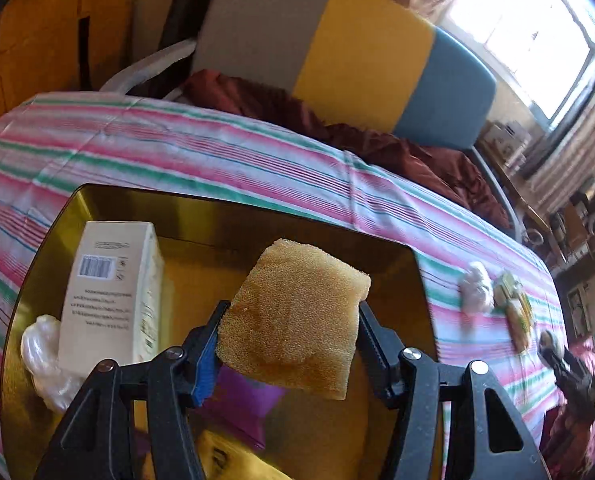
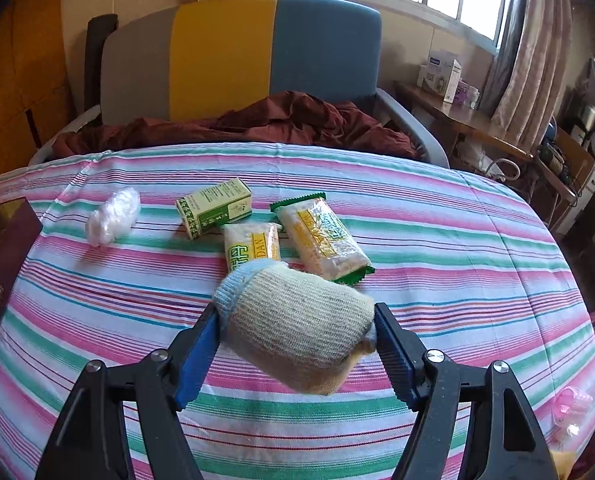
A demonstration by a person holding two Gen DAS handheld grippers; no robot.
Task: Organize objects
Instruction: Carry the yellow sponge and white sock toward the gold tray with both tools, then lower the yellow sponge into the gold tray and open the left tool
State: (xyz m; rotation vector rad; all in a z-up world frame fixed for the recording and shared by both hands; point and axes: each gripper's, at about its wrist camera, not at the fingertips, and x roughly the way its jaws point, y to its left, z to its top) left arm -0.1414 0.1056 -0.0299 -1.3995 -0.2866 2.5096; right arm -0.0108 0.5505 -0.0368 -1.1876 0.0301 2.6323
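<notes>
My left gripper (image 1: pixel 291 332) is shut on a tan sponge (image 1: pixel 293 320) and holds it above a gold-lined box (image 1: pixel 217 216). In the box lie a cream carton (image 1: pixel 111 292), a clear plastic wad (image 1: pixel 43 356), a purple packet (image 1: pixel 243 404) and a yellow item (image 1: pixel 233 460). My right gripper (image 2: pixel 297 338) is shut on a rolled knit glove (image 2: pixel 293 324) above the striped cloth (image 2: pixel 457 280). On the cloth ahead lie a green carton (image 2: pixel 215 212), two snack packets (image 2: pixel 321 238) (image 2: pixel 251 246) and a plastic wad (image 2: pixel 113 214).
The box's dark side (image 2: pixel 1 268) stands at the left edge of the right wrist view. A pink plastic item (image 2: pixel 571 404) lies at the right near the cloth's edge. A grey, yellow and blue chair (image 2: pixel 237 52) with maroon cloth (image 2: pixel 257 124) stands behind the table.
</notes>
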